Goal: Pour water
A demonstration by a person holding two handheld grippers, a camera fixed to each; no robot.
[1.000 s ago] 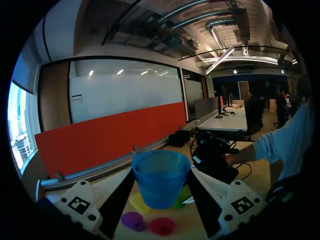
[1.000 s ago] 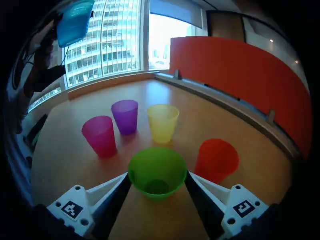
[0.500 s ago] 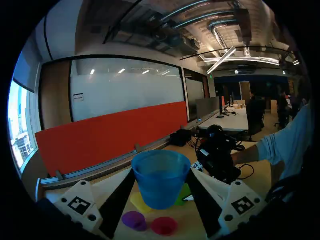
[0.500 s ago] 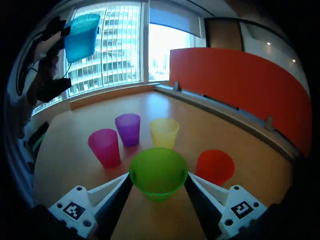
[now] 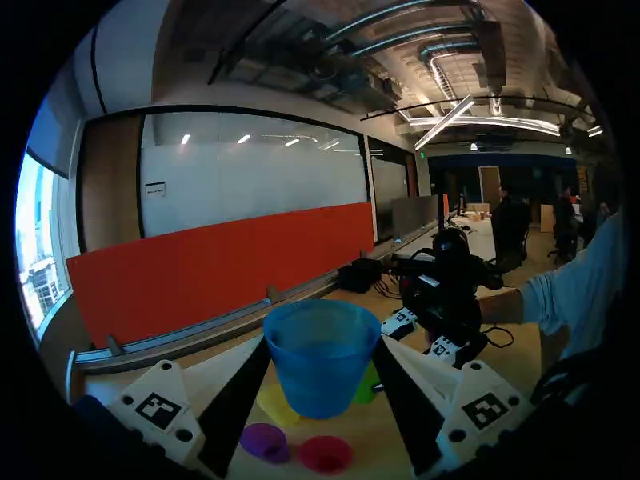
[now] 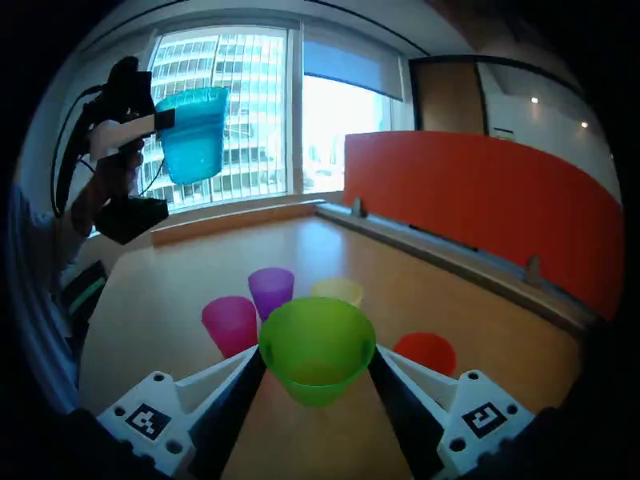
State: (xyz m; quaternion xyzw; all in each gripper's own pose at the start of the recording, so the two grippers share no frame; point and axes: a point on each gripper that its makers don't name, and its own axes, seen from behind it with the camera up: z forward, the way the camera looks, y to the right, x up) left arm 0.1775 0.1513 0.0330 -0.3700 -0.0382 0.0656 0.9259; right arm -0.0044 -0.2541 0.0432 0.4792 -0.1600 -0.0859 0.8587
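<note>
Fingers [image 5: 240, 400] of the left gripper [image 5: 320, 352] are clamped on the blue cup [image 5: 322, 364], held upright and high in the air; it looks partly filled with water [image 5: 320, 392]. The right gripper [image 6: 317, 360] pinches the green cup [image 6: 317, 344], upright, seemingly raised off the counter [image 6: 176, 272] and empty. Both cups are in hand, yet nothing is poured: they are well apart and must meet before the blue one tips. Below stand a pink cup [image 6: 230, 322], a purple cup [image 6: 270, 286], a yellow cup [image 6: 340, 288] and a red cup [image 6: 424, 348], crowded near the green one and easy to knock.
</note>
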